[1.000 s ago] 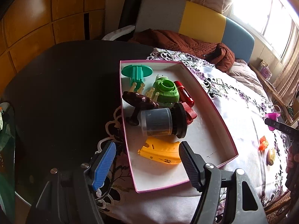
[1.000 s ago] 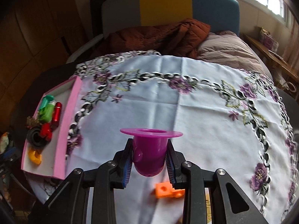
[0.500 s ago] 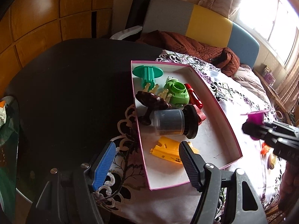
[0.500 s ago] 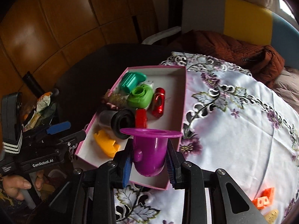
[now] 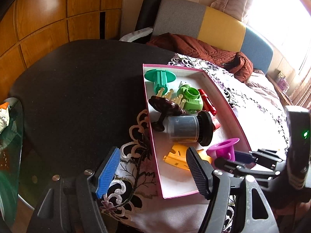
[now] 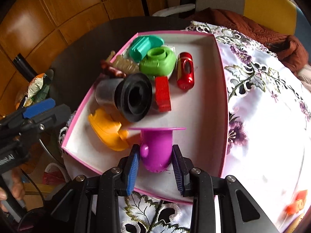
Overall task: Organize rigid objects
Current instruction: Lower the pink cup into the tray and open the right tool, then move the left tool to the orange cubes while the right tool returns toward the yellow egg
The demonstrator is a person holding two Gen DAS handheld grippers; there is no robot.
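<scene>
Purple flanged cup [image 6: 156,147]: lower centre, over pink box [image 6: 221,104], between my right gripper [image 6: 155,168] jaws, now opening. Step: drop-off. Next: release, withdraw clear. Left gripper [image 5: 149,171]: wide, empty.

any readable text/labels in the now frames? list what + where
"...t.AI": white lettering on the left claw's black body at the left edge of the right wrist view; the start is cut off.
Green toy: a pale label on its side, too small to read.
Yellow piece: small dark marks, unreadable.
Orange block: dark marks, too blurred to read.
Nothing else legible.
</scene>
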